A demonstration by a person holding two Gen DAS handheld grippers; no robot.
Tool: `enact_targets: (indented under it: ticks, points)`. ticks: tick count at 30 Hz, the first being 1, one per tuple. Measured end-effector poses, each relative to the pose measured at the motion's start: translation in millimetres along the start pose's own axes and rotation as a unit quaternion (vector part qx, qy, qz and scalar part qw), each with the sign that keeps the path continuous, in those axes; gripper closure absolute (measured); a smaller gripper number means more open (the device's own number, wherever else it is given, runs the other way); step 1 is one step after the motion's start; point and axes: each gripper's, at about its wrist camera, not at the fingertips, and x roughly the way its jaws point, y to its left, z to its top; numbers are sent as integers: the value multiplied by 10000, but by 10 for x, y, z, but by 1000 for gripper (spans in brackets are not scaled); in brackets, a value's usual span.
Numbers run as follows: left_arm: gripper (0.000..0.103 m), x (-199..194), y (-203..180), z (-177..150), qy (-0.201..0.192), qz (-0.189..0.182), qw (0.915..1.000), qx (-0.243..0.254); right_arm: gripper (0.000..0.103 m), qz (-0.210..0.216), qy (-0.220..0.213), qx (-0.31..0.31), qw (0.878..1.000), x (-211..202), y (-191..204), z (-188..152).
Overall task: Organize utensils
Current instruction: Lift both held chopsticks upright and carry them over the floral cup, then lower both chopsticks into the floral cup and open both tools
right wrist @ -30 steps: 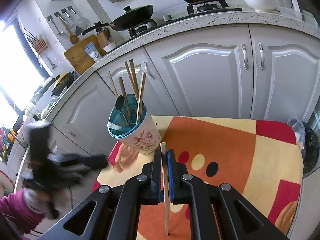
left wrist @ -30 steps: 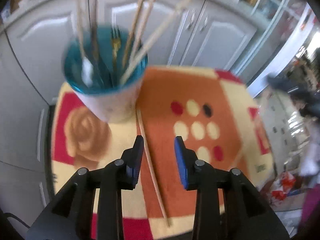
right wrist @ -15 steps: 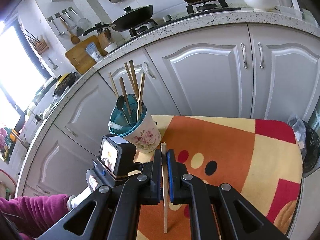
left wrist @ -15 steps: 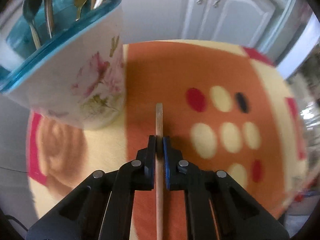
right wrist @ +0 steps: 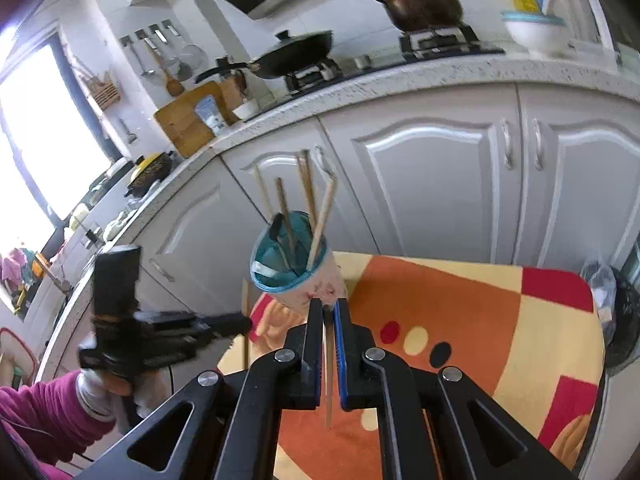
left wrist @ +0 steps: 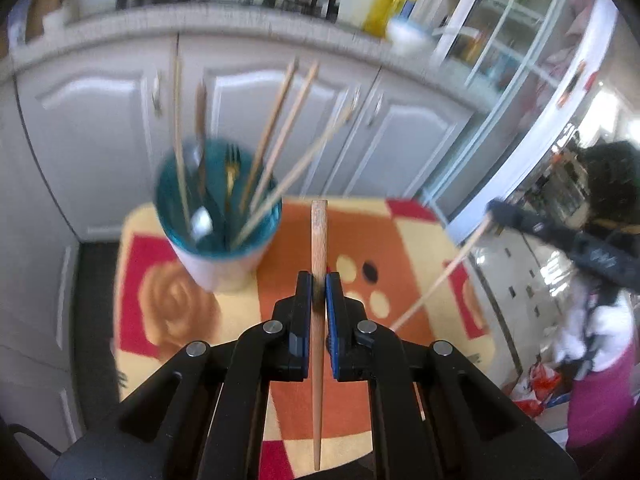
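Note:
A white floral cup with a teal inside (left wrist: 218, 236) stands at the table's back left and holds several chopsticks, a fork and spoons; it also shows in the right wrist view (right wrist: 294, 276). My left gripper (left wrist: 319, 292) is shut on a wooden chopstick (left wrist: 319, 240) and holds it above the table, right of the cup. My right gripper (right wrist: 328, 316) is shut on another chopstick (right wrist: 328, 380), lifted just in front of the cup. The right gripper and its chopstick (left wrist: 440, 276) show at the right of the left wrist view.
The small table has an orange, red and cream patterned cloth (right wrist: 460, 312). White kitchen cabinets (right wrist: 420, 184) stand close behind it. The left gripper body (right wrist: 132, 336) and a pink-sleeved arm show at the left of the right wrist view.
My left gripper closed on the chopstick lying on the cloth and lifted it off the table. My right gripper rose with its chopstick toward the cup.

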Motion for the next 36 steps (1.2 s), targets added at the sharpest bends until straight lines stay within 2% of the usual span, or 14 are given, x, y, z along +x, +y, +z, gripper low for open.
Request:
enact_targets:
  ticks: [5, 10, 15, 20, 25, 30, 32, 36]
  points:
    - [97, -546, 42, 290, -592, -63, 9982, 25, 98, 66, -154, -342, 9993, -149, 239, 217]
    - [97, -906, 63, 784, -1433, 268, 9892, 148, 98, 252, -501, -524, 9971, -337, 440, 613]
    - [97, -850, 197, 1171, -2076, 915, 9737, 230, 98, 325, -818, -693, 9937, -394, 672, 1038]
    - [97, -542, 382, 1279, -2475, 1404, 9578, 399, 98, 189, -992, -851, 9912, -269, 842, 1368]
    - [97, -165, 667, 1259, -2512, 1587, 9545, 265, 98, 124, -901, -882, 9919, 88, 868, 1557]
    - [97, 84, 820, 1103, -2474, 1675, 9540, 231, 98, 134, -635, -941, 9934, 503, 802, 1548]
    - [97, 159, 856, 1048, -2414, 1657, 9560, 178, 98, 82, -505, -946, 9942, 658, 750, 1509]
    - [97, 339, 885, 908, -2075, 1577, 9654, 98, 98, 99, -203, -773, 9968, 957, 590, 1342]
